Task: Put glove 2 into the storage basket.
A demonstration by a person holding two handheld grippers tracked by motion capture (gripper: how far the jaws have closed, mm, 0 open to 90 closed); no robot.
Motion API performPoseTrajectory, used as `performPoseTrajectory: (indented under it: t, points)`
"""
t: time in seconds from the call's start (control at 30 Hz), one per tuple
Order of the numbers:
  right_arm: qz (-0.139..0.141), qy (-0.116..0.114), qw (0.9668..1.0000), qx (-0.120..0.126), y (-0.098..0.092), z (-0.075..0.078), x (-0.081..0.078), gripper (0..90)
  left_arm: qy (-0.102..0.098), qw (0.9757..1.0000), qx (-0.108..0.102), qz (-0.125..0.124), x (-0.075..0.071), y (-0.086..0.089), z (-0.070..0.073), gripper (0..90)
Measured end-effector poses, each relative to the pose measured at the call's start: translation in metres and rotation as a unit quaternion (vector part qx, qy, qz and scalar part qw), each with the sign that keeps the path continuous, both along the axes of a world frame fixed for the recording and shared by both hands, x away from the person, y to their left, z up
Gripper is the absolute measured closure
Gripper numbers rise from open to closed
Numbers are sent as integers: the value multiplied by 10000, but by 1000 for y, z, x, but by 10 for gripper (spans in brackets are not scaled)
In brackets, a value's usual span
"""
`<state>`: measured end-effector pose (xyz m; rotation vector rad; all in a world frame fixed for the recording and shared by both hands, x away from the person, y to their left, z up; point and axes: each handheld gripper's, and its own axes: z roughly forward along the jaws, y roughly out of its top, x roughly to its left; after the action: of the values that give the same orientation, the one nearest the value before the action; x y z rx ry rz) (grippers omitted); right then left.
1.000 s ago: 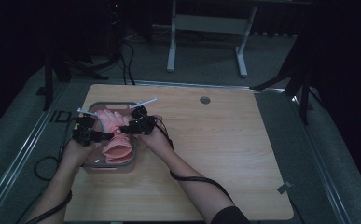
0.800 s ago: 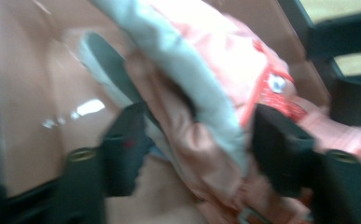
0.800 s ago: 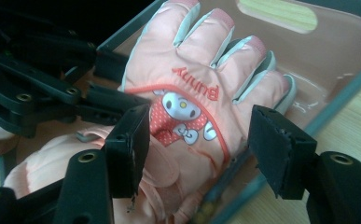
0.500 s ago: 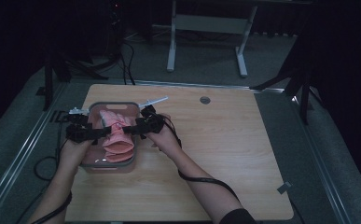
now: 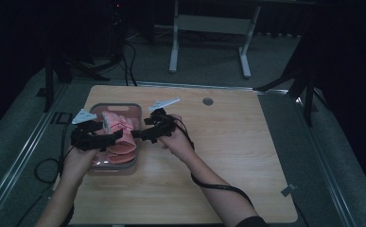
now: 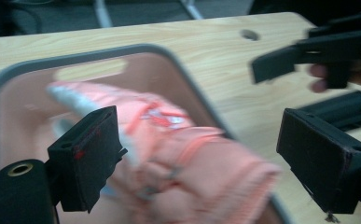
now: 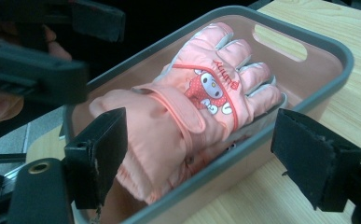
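A pair of pink gloves (image 5: 120, 138) lies in a pink basket with a grey rim (image 5: 120, 106) on the left of the wooden table. The top glove (image 7: 201, 102) shows a cartoon patch, and its cuff (image 6: 215, 177) points toward the near end. My left gripper (image 5: 113, 137) hovers over the basket's left side, open, its jaws lately opened and its pads (image 6: 87, 158) touching nothing. My right gripper (image 5: 140, 135) hangs at the basket's right rim, open, its jaws just opening wider. The glove lies below its gap (image 7: 206, 158), untouched. The two grippers point at each other.
The wooden table (image 5: 228, 156) stretches bare to the right of the basket, with a small round grommet (image 5: 207, 101) near its far edge. Cables (image 5: 43, 168) trail off the table's left side. A metal stand (image 5: 209, 28) sits on the floor beyond.
Both grippers have opened, risen off the gloves and drawn apart, the left one leftward and the right one rightward. The gloves stay in the basket.
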<state>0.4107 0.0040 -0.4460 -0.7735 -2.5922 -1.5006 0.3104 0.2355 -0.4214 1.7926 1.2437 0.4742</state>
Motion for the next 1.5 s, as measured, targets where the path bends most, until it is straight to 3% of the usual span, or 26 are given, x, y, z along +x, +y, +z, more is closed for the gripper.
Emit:
performPoseTrajectory:
  t: [0.2,0.5,0.7,0.9,1.0,1.07,1.13,1.33,1.5]
  points:
    - [-76,-56,9999,-69,-23,-1,-2,185,-135,9988,-92,-457,-14,-28,5,137]
    - [-177,-70,9997,-140,-54,-5,-7,185,-306,9930,-169,-1132,-31,-73,9,138]
    - [-187,-174,9994,-241,-70,-9,-14,181,-317,9886,-105,-1465,-38,-98,4,138]
    - [-168,-126,9994,-265,-83,-18,-21,181,-291,9842,-183,-1738,-43,-113,-5,138]
    - [-163,-124,9994,-279,-89,-23,-24,181,-313,9813,-125,-1893,-45,-121,-9,138]
    - [-163,-130,9994,-288,-92,-26,-27,181,-285,9806,5,-1939,-45,-127,-12,137]
    - [-173,-108,9993,-301,-97,-30,-29,181,-253,9789,-68,-2026,-45,-131,-14,137]
    - [-180,-133,9991,-362,-111,-41,-35,180,-206,9741,20,-2252,-48,-146,-23,137]
    - [-221,-137,9991,-323,-122,-53,-38,180,-85,9716,-41,-2364,-49,-155,-37,138]
